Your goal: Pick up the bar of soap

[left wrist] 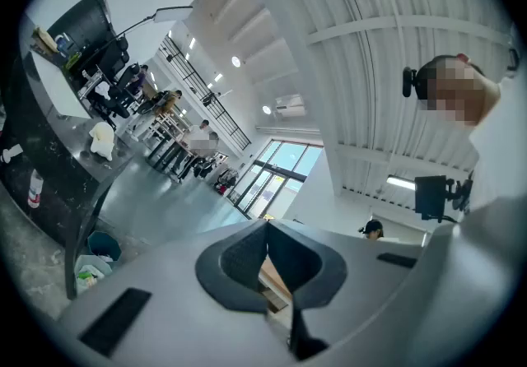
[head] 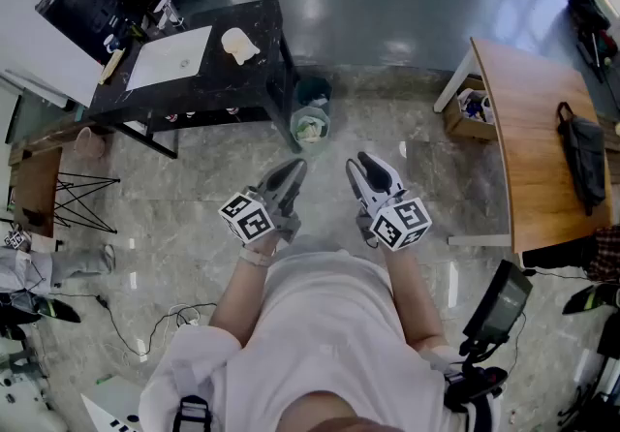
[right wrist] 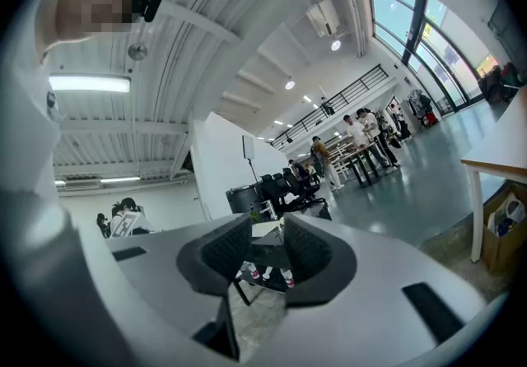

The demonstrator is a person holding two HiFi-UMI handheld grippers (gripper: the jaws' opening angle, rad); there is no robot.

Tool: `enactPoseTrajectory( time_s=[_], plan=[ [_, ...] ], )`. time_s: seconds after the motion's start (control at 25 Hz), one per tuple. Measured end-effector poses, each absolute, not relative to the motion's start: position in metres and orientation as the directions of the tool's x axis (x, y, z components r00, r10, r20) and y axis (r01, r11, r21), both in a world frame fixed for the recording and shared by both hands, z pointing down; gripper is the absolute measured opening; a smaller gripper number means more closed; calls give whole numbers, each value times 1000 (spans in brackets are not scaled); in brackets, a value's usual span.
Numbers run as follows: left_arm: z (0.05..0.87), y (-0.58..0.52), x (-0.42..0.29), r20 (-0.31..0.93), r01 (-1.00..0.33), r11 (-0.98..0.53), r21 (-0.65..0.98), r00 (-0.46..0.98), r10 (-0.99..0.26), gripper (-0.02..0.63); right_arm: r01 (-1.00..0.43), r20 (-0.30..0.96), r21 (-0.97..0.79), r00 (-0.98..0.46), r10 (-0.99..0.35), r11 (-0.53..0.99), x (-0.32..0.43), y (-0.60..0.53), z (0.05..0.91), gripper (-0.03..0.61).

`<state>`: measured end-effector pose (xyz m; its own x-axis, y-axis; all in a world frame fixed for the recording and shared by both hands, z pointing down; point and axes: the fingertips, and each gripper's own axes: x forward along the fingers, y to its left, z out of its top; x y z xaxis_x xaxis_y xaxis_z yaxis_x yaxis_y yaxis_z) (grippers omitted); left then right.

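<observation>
Welp, left claw clenched on nothing, right claw released, both well back from the desk where the pale lump (soap, I guess) sits, so any grab needs an approach first.

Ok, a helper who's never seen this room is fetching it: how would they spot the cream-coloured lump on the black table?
Find the black table ahead of the person, with bins by its right leg. On top lies a flat white sheet; the cream lump sits just right of it, not touching. It is the only rounded, off-white thing there.
</observation>
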<state>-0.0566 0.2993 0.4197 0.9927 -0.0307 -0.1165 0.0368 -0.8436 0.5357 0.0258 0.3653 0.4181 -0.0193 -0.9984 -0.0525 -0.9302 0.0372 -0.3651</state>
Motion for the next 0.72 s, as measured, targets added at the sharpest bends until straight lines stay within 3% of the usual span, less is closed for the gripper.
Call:
enactPoseTrajectory(
  time_s=[0.72],
  plan=[
    [412, 294, -36, -135, 24, -841, 541, 989, -58, 8, -943, -67, -331, -5, -998, 27, 50, 372, 411, 118]
  ],
)
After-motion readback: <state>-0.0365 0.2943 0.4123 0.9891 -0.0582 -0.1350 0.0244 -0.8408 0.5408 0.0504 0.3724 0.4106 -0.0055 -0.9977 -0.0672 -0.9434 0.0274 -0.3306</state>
